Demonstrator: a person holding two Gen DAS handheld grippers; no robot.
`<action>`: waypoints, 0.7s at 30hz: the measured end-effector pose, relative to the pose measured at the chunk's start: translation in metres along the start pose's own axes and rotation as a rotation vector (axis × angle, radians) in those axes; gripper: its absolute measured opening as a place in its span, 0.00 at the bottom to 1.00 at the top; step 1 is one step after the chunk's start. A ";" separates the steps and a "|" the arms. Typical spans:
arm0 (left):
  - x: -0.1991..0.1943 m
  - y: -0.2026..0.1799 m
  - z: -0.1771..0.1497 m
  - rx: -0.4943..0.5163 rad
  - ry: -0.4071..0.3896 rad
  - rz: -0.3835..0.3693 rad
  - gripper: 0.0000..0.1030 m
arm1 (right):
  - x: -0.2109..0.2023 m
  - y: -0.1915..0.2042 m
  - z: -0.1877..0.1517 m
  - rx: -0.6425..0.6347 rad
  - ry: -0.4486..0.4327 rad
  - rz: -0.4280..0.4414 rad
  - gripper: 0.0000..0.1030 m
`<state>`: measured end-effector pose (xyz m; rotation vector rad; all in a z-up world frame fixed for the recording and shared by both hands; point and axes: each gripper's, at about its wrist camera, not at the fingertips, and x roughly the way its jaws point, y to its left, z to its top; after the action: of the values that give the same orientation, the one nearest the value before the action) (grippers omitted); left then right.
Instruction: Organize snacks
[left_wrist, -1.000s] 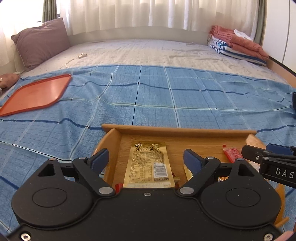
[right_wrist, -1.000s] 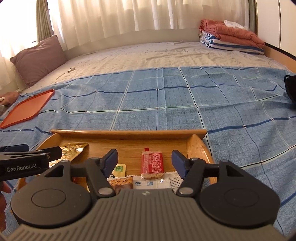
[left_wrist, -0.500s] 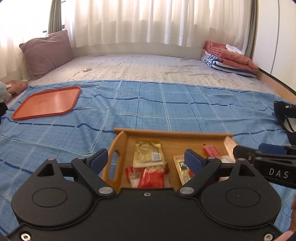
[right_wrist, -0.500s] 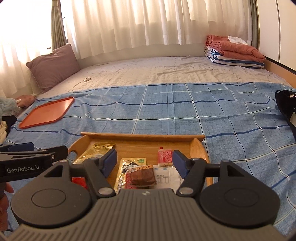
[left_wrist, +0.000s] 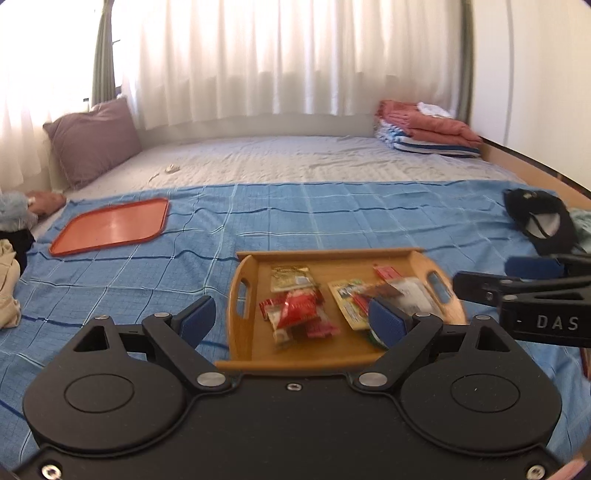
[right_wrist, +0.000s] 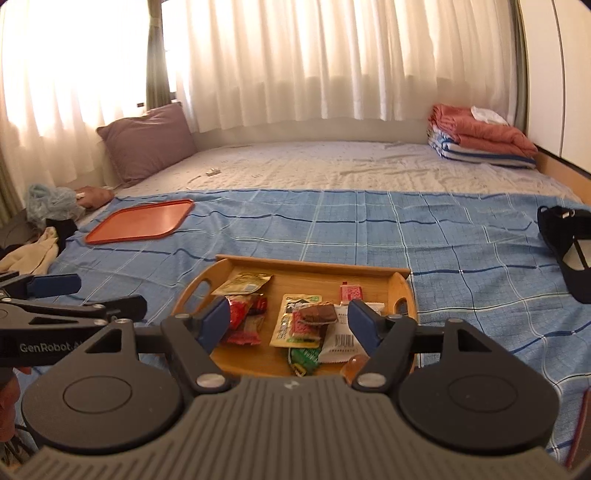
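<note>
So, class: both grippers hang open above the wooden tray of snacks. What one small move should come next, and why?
Probably lower the right gripper onto the brown packet topping the pile in the wooden tray. Both it and the left gripper are open and empty, every snack lies in that tray, and the orange tray beyond holds nothing. The top packet looks easiest to pinch.

- Purple pillow (right_wrist: 147, 142), upper left, against the white curtains (right_wrist: 332, 62).
- Folded blankets (right_wrist: 484, 138), upper right.
- Black bag (right_wrist: 569, 247), right edge, on the blue checked bedspread (right_wrist: 461, 240).
</note>
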<state>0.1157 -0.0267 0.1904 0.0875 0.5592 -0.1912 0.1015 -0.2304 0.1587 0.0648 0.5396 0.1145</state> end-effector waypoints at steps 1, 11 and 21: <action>-0.010 -0.003 -0.006 0.005 -0.004 -0.007 0.86 | -0.009 0.005 -0.004 -0.017 -0.004 0.009 0.79; -0.085 -0.015 -0.066 0.005 -0.054 -0.022 0.88 | -0.079 0.026 -0.051 -0.103 -0.100 0.016 0.81; -0.104 -0.014 -0.124 -0.065 -0.045 -0.011 0.89 | -0.109 0.040 -0.110 -0.164 -0.139 -0.011 0.84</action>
<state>-0.0377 -0.0075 0.1407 0.0170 0.5205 -0.1855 -0.0517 -0.2012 0.1239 -0.0894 0.3901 0.1419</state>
